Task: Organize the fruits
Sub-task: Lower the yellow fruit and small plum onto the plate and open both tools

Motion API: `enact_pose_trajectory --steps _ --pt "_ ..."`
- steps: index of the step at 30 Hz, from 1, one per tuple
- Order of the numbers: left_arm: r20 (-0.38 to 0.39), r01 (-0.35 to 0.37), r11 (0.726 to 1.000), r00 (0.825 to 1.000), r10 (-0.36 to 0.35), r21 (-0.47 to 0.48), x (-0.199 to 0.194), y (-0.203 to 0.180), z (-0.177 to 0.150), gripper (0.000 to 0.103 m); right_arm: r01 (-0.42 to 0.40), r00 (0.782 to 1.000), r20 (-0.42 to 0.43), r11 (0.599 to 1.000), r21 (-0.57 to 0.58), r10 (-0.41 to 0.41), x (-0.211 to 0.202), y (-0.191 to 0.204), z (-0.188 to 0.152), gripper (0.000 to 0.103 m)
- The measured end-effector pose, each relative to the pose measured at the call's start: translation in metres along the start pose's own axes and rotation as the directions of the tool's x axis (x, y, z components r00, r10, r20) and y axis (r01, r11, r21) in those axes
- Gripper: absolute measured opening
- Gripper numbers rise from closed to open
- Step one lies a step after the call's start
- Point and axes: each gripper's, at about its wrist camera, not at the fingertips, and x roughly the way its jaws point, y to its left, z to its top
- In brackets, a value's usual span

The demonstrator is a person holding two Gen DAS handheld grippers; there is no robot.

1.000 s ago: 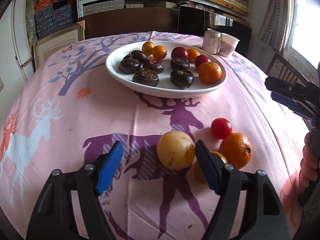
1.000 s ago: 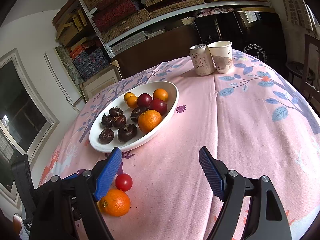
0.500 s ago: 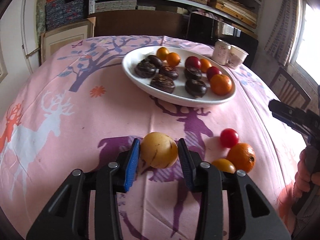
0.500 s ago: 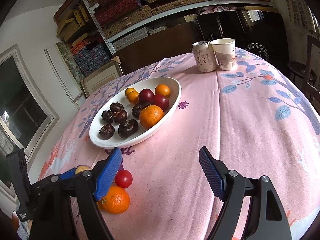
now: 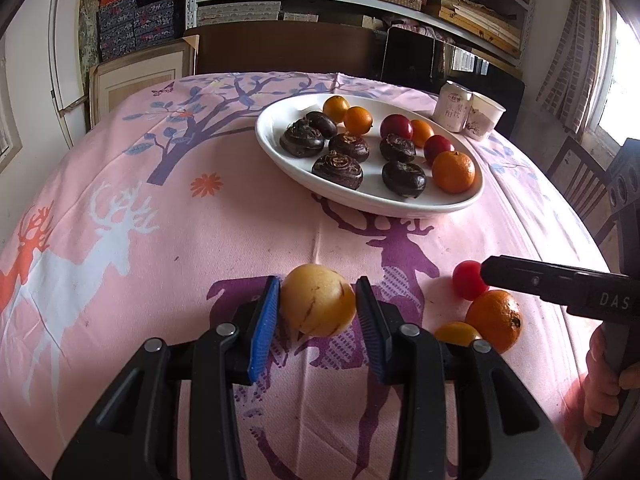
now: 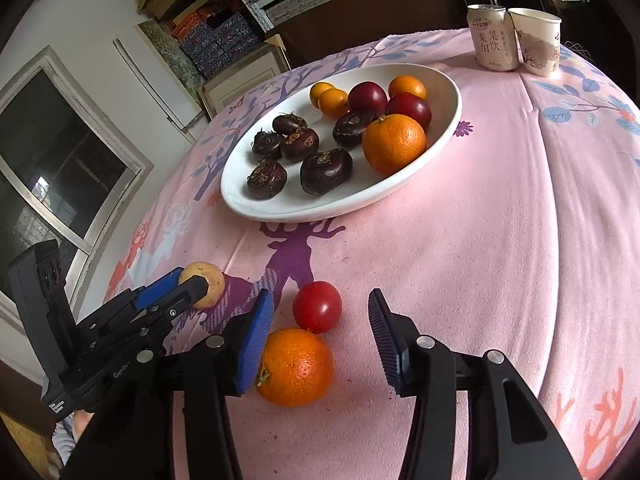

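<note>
The left gripper (image 5: 317, 307), a black two-finger clamp with ribbed blue pads, points steeply down at the surface, its fingers (image 5: 264, 322) pressed on either flank of a round yellow fruit (image 5: 318, 305). In the right wrist view this gripper (image 6: 192, 285) enters from eight o'clock, black body angled up toward two o'clock. The right gripper (image 6: 320, 334), of the same black-and-blue build, also tilts downward; its fingers (image 6: 254, 344) have just been closing yet stand apart, the left pad just beside a round orange citrus fruit (image 6: 296, 366). In the left wrist view its black finger (image 5: 532, 280) reaches in from three o'clock, with the person's hand (image 5: 604, 380) wrapped round the handle at four o'clock.
</note>
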Motion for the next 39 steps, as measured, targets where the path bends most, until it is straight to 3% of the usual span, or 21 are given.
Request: enact_pose_trajectory --steps 4,6,14,24,30,39 --pt "-0.009 -0.011 1.000 1.000 0.011 0.012 0.000 -0.003 -0.002 0.039 -0.001 1.000 -0.030 1.000 0.010 0.001 0.010 -0.001 -0.001 0.042" --pt "-0.036 -0.022 1.000 0.999 0.022 0.013 0.006 -0.003 -0.003 0.045 -0.012 0.999 -0.031 1.000 0.012 0.013 0.011 -0.001 0.000 0.039" --pt "-0.050 0.006 1.000 0.999 -0.007 -0.019 0.009 0.004 -0.004 0.041 -0.034 0.999 0.004 0.999 0.020 0.034 0.010 -0.003 -0.001 0.027" --pt "0.007 0.047 0.999 0.999 -0.047 0.003 -0.002 -0.003 0.000 0.040 -0.064 0.992 0.113 0.996 0.064 0.056 -0.018 -0.018 0.002 0.026" --pt "0.043 0.081 0.996 0.996 -0.082 0.022 -0.011 -0.016 0.029 0.040 -0.069 0.973 0.227 0.995 0.076 0.051 -0.054 -0.023 0.017 0.026" --pt "0.044 0.067 0.993 0.996 -0.072 0.092 0.026 -0.049 0.086 0.040 -0.051 0.967 0.253 0.997 0.055 0.035 -0.048 -0.008 0.080 0.026"
